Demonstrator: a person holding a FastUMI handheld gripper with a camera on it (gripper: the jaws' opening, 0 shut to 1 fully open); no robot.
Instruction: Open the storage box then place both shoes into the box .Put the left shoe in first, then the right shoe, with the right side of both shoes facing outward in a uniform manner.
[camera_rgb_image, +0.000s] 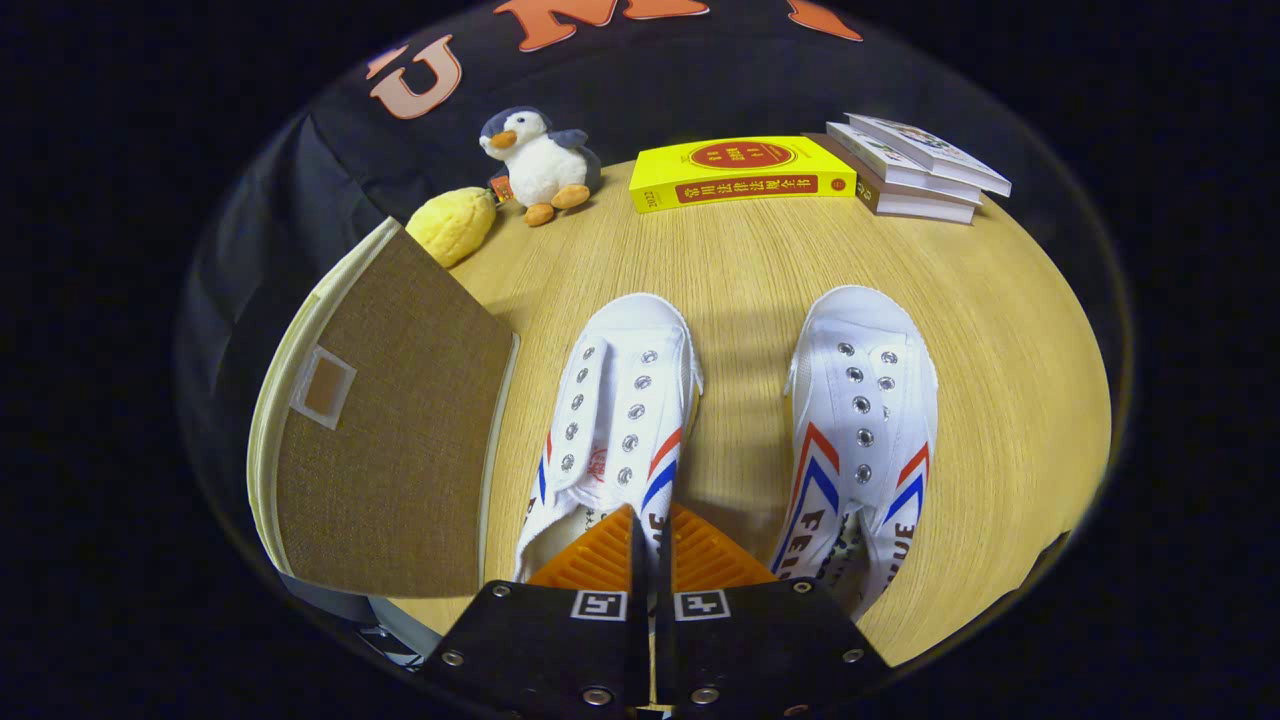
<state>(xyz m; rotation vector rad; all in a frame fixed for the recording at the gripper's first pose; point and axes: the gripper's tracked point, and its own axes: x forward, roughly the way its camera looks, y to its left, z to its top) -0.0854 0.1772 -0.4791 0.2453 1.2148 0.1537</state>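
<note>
claw (652, 545) pinched on left shoe's (610, 420) inner collar wall

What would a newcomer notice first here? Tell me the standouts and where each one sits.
Two white shoes lie side by side on the wooden table, toes pointing away; the gripper has its fingers pinched on the side wall of the left-hand shoe, with the other shoe apart to its right. Beside the left-hand shoe stands the brown fabric storage box, lid up. Beyond it sit a penguin plush and a bright yellow book.
</note>
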